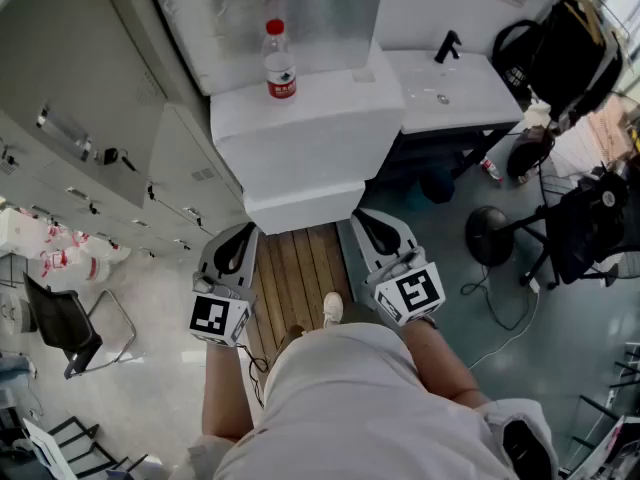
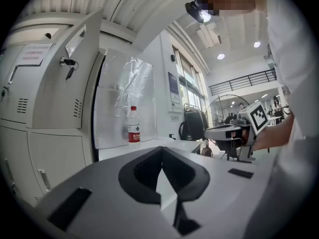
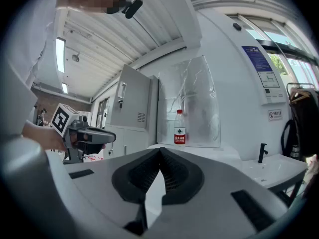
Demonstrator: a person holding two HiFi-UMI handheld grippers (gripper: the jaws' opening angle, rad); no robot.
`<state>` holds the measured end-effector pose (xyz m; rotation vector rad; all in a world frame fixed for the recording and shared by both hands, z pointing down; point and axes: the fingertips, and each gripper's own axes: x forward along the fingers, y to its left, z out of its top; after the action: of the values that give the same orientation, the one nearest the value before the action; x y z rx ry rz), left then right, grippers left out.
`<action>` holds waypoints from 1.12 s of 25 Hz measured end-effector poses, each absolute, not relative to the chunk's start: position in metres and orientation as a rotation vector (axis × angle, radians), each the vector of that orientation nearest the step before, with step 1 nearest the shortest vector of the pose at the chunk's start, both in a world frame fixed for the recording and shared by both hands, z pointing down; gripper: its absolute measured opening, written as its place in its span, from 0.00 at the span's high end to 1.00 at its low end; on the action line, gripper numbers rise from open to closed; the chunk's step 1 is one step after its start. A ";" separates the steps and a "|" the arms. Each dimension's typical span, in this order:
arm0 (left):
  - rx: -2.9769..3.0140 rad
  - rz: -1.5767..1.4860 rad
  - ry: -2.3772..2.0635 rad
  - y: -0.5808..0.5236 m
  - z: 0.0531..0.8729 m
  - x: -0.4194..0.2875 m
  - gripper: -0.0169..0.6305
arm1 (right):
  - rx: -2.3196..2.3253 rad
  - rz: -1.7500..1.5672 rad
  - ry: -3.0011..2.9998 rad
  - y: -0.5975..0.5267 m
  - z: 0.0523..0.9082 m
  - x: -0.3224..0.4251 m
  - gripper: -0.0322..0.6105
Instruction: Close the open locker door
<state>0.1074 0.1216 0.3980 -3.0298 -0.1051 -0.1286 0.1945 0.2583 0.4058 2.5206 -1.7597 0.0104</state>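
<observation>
White surface (image 1: pixel 300 133) bearing a water bottle (image 1: pixel 280 61), beside grey lockers (image 1: pixel 190 183); locker door (image 1: pixel 90 98) ajar. Left gripper (image 1: pixel 243 234) and right gripper (image 1: pixel 362 218): fingers clenched, empty.

White counter (image 1: pixel 300 133) with bottle (image 1: pixel 280 63) stands beside open locker door (image 1: pixel 100 78).

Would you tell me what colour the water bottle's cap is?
Red; the bottle cap shows best in the head view.
</observation>
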 end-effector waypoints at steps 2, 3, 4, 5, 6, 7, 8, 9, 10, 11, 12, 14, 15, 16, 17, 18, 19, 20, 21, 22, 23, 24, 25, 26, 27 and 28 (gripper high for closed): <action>-3.034 -0.127 -0.100 0.122 0.397 0.116 0.97 | 2.517 0.005 -1.766 0.258 0.406 0.203 0.93; -3.035 -0.127 -0.095 0.122 0.397 0.120 0.97 | 2.515 0.003 -1.770 0.258 0.405 0.207 0.93; -3.035 -0.128 -0.087 0.122 0.397 0.125 0.97 | 2.512 0.002 -1.776 0.259 0.405 0.211 0.93; -3.035 -0.129 -0.078 0.122 0.397 0.129 0.97 | 2.510 0.003 -1.783 0.259 0.406 0.215 0.93; -3.036 -0.130 -0.070 0.122 0.398 0.133 0.97 | 2.510 0.006 -1.793 0.259 0.406 0.220 0.93; -3.038 -0.131 -0.062 0.122 0.398 0.138 0.97 | 2.513 0.011 -1.806 0.260 0.407 0.225 0.93; -3.039 -0.133 -0.054 0.122 0.399 0.142 0.97 | 2.519 0.017 -1.822 0.260 0.407 0.230 0.93; -3.037 -0.137 -0.047 0.123 0.399 0.147 0.97 | 2.524 0.023 -1.839 0.260 0.408 0.236 0.93; -3.033 -0.143 -0.039 0.123 0.400 0.152 0.97 | 2.527 0.028 -1.853 0.261 0.408 0.241 0.93; -3.029 -0.150 -0.032 0.123 0.402 0.156 0.97 | 2.525 0.029 -1.862 0.261 0.409 0.246 0.93; -3.025 -0.156 -0.024 0.123 0.403 0.160 0.97 | 2.520 0.029 -1.866 0.261 0.410 0.251 0.93; -3.027 -0.166 -0.010 0.122 0.405 0.167 0.97 | 2.516 0.034 -1.868 0.258 0.412 0.261 0.93; -3.030 -0.169 -0.006 0.120 0.405 0.169 0.97 | 2.519 0.040 -1.868 0.256 0.413 0.265 0.93; -3.033 -0.173 -0.004 0.118 0.406 0.172 0.97 | 2.524 0.045 -1.869 0.253 0.413 0.269 0.93; -3.036 -0.178 -0.002 0.114 0.407 0.175 0.97 | 2.527 0.046 -1.871 0.249 0.413 0.273 0.93; -3.038 -0.183 0.000 0.110 0.410 0.178 0.97 | 2.526 0.047 -1.875 0.244 0.413 0.276 0.93; -3.041 -0.186 0.002 0.105 0.412 0.181 0.97 | 2.522 0.048 -1.879 0.238 0.413 0.279 0.93; -3.046 -0.186 0.006 0.099 0.413 0.186 0.97 | 2.517 0.049 -1.883 0.232 0.413 0.282 0.93; -3.051 -0.183 0.010 0.092 0.414 0.190 0.97 | 2.512 0.048 -1.886 0.225 0.413 0.285 0.93; -3.056 -0.178 0.013 0.085 0.414 0.195 0.97 | 2.507 0.045 -1.889 0.217 0.412 0.288 0.93; -3.060 -0.174 0.014 0.078 0.414 0.200 0.97 | 2.503 0.043 -1.892 0.209 0.411 0.291 0.93; -3.063 -0.170 0.014 0.070 0.414 0.205 0.97 | 2.499 0.042 -1.898 0.200 0.410 0.294 0.93; -3.066 -0.165 0.016 0.062 0.413 0.210 0.97 | 2.493 0.043 -1.906 0.190 0.409 0.297 0.93; -3.069 -0.159 0.020 0.053 0.412 0.214 0.97 | 2.482 0.043 -1.916 0.179 0.409 0.299 0.93; -3.071 -0.153 0.027 0.044 0.411 0.217 0.97 | 2.467 0.039 -1.929 0.168 0.408 0.301 0.93; -3.072 -0.149 0.035 0.035 0.411 0.220 0.97 | 2.450 0.033 -1.942 0.155 0.407 0.303 0.93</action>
<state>0.2201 0.0348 0.4107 -3.0718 0.0349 -0.1489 0.3031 0.1554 0.4071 2.4503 -1.9421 0.0327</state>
